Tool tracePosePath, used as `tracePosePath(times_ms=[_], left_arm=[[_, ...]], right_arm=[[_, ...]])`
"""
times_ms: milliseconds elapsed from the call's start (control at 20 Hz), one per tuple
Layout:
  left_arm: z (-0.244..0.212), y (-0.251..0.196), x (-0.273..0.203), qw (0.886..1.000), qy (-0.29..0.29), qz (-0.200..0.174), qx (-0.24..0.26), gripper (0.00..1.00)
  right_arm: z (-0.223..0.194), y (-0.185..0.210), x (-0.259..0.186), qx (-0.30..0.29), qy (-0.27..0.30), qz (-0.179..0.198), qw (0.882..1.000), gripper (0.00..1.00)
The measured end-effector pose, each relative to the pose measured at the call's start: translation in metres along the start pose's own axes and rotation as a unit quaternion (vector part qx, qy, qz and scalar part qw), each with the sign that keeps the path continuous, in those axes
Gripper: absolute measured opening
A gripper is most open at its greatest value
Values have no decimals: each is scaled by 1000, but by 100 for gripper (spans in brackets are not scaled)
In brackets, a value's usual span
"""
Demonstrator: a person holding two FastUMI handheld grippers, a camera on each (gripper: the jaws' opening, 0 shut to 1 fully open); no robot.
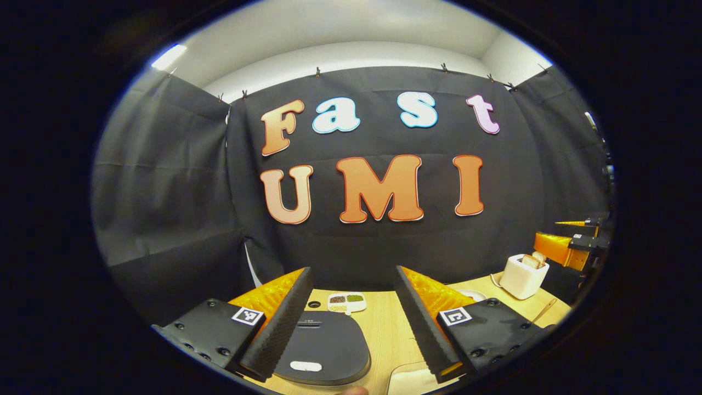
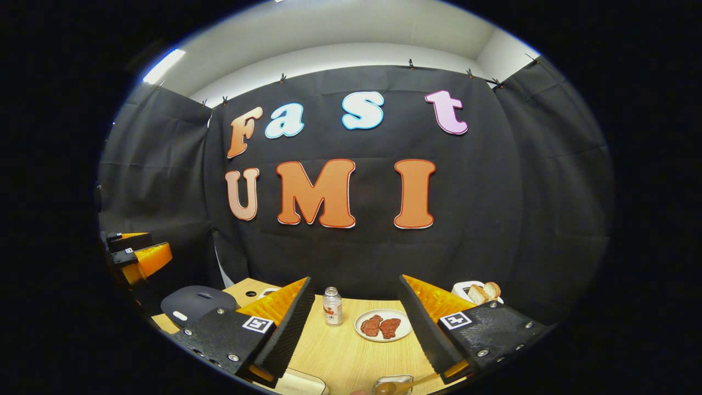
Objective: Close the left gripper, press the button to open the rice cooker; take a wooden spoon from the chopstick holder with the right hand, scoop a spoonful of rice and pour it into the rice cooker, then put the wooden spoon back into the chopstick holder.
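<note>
Fingers of the left gripper (image 1: pixel 354 323) stand wide apart with nothing between them, hanging over the rice cooker (image 1: pixel 321 345), whose dark lid is down; its pale button (image 1: pixel 305 366) lies near the front edge. To press cleanly, I judge the jaws should shut first, then drop straight onto that button. The right gripper (image 2: pixel 356 329) is equally spread and empty, the wooden spoon (image 2: pixel 403 385) just below it.
</note>
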State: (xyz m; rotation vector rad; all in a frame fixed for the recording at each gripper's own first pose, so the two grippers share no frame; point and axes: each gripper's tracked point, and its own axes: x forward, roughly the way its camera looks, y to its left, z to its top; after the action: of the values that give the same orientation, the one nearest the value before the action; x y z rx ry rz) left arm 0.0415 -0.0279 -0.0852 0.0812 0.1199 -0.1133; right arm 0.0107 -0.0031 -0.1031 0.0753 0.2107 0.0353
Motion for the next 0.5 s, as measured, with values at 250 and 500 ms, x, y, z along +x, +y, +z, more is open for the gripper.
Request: tracePosePath(times_ms=[250, 500], left_arm=[[-8, 0, -2, 1000, 10, -6, -18, 100], [-12, -18, 7, 999, 21, -31, 3, 100]], right_arm=[[-1, -1, -2, -4, 0, -1, 1000, 95], [-3, -1, 1, -5, 6, -2, 1000, 95]])
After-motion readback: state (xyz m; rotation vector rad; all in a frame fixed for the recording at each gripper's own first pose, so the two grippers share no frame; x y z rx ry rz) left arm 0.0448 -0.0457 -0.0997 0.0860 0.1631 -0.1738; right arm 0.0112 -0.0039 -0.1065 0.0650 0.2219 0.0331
